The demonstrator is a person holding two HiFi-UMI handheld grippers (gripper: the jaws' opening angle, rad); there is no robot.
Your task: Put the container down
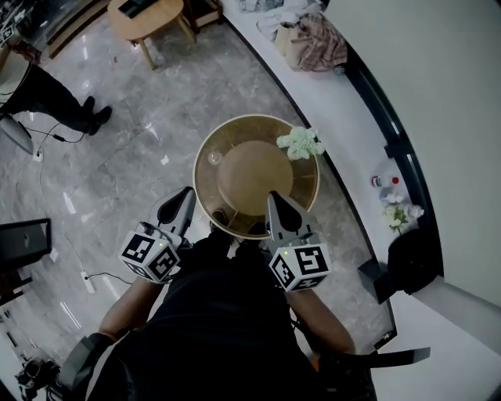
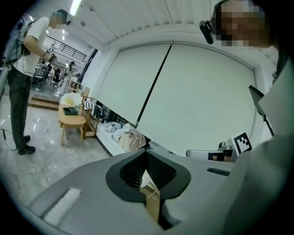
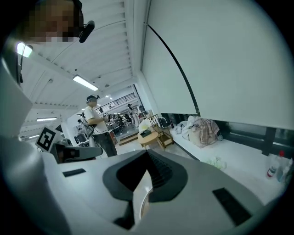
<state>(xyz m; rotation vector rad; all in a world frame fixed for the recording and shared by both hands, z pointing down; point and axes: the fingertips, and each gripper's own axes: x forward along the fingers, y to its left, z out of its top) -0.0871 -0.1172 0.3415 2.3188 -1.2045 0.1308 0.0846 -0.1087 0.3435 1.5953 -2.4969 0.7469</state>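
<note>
A round tan container (image 1: 254,176) with a clear rim hangs over the marble floor in front of me in the head view. My left gripper (image 1: 189,196) is shut on its near-left rim. My right gripper (image 1: 275,200) is shut on its near-right rim. In the left gripper view a thin tan edge of the container (image 2: 152,198) runs between the closed jaws of the left gripper (image 2: 147,161). In the right gripper view a pale curved strip of the container (image 3: 140,198) sits pinched in the right gripper (image 3: 148,161). The container's underside is hidden.
A white ledge (image 1: 344,117) curves along the right, carrying a green-white flower bunch (image 1: 300,142), a heap of clothes (image 1: 313,41) and a small bottle (image 1: 385,181). A wooden table (image 1: 145,17) stands at the far end. A person's legs (image 1: 55,98) and cables are at the left.
</note>
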